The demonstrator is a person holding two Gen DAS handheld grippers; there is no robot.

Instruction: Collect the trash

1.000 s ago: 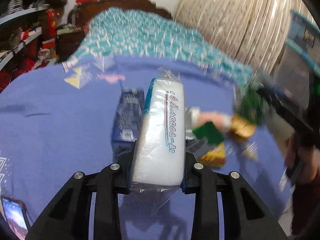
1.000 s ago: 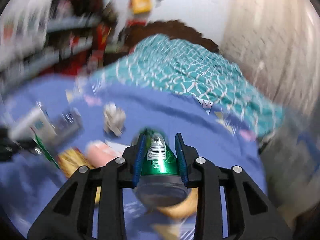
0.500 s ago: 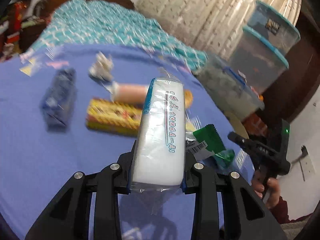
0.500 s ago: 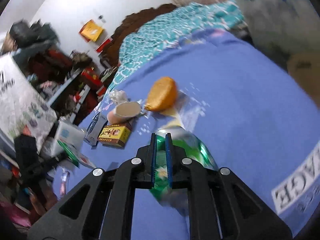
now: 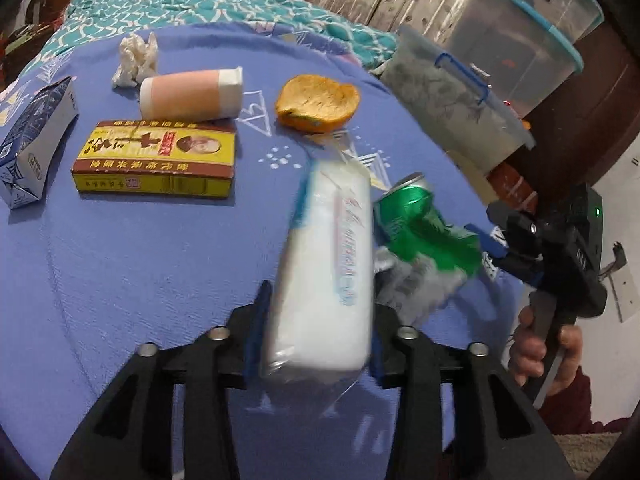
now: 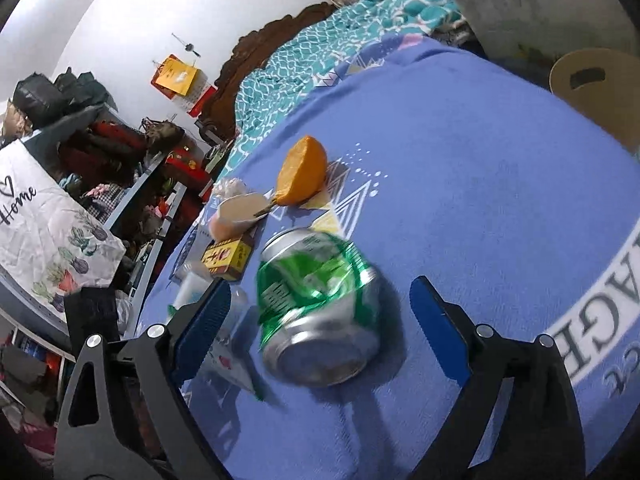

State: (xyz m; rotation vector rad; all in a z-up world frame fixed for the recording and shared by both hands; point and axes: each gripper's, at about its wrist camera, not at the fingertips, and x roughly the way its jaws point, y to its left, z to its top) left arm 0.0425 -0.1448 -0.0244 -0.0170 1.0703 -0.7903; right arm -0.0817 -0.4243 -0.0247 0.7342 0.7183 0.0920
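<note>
My left gripper (image 5: 312, 332) has its jaws spread a little, and a white tissue pack (image 5: 324, 272) lies tilted and blurred between them, loose from the left pad. My right gripper (image 6: 320, 312) is open, and a crushed green can (image 6: 320, 308) lies on the blue bed sheet (image 6: 480, 200) between its fingers, touching neither. The can (image 5: 424, 228) also shows in the left wrist view, beside the tissue pack, with the right gripper (image 5: 496, 248) just to its right. A green wrapper (image 6: 232, 364) lies under the right gripper's left finger.
On the sheet lie an orange peel (image 5: 316, 104), a pink paper cup (image 5: 192, 94), a yellow-brown box (image 5: 156, 156), a blue carton (image 5: 36, 140) and a crumpled tissue (image 5: 136, 56). Plastic storage bins (image 5: 480, 80) stand at the right. Cluttered shelves (image 6: 100, 184) stand at the left.
My right gripper has opened and let the green can drop onto the sheet. My left gripper's jaws have widened and the tissue pack has tipped. Both grippers have moved toward the bed's near right corner.
</note>
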